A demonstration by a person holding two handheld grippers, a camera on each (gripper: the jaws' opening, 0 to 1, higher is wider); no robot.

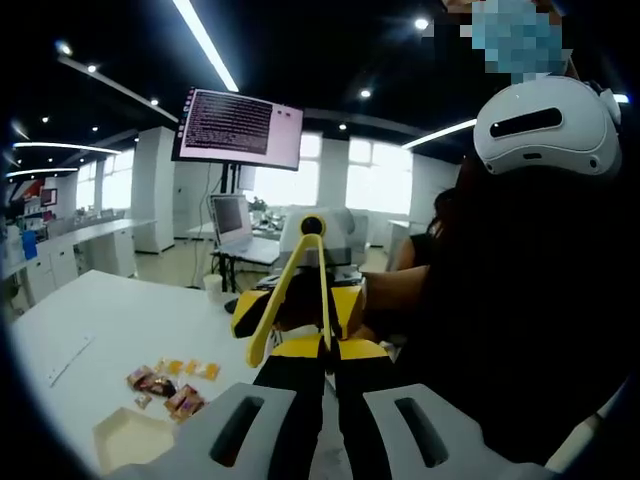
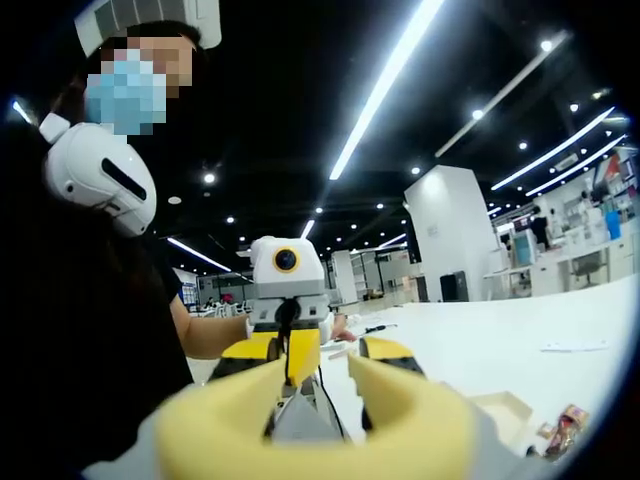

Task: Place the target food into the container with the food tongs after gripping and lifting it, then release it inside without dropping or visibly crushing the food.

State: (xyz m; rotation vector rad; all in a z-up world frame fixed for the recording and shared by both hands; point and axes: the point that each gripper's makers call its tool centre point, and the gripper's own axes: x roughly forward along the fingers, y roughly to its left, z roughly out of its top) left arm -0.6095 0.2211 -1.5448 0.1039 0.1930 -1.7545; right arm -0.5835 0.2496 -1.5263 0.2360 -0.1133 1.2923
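Yellow food tongs [image 1: 290,290] sit in my right gripper [image 1: 300,335], which faces the left gripper view from the middle; the tongs' arms are spread, with nothing between the tips. In the right gripper view the tongs [image 2: 400,405] fill the bottom and hide my own jaws. Wrapped snacks [image 1: 165,388] and small orange pieces [image 1: 190,368] lie on the white table [image 1: 110,320], next to a cream paper container [image 1: 135,435]. My left gripper [image 1: 330,435] is open and empty, held above the table; the left gripper [image 2: 315,355] also faces the right gripper view. Both grippers are well above the food.
A person in black with a white headset [image 1: 545,125] stands close on the right. A monitor on a stand [image 1: 240,128] and a laptop [image 1: 232,218] are behind the table. A paper cup [image 1: 213,287] and a paper slip [image 1: 68,358] lie on the table.
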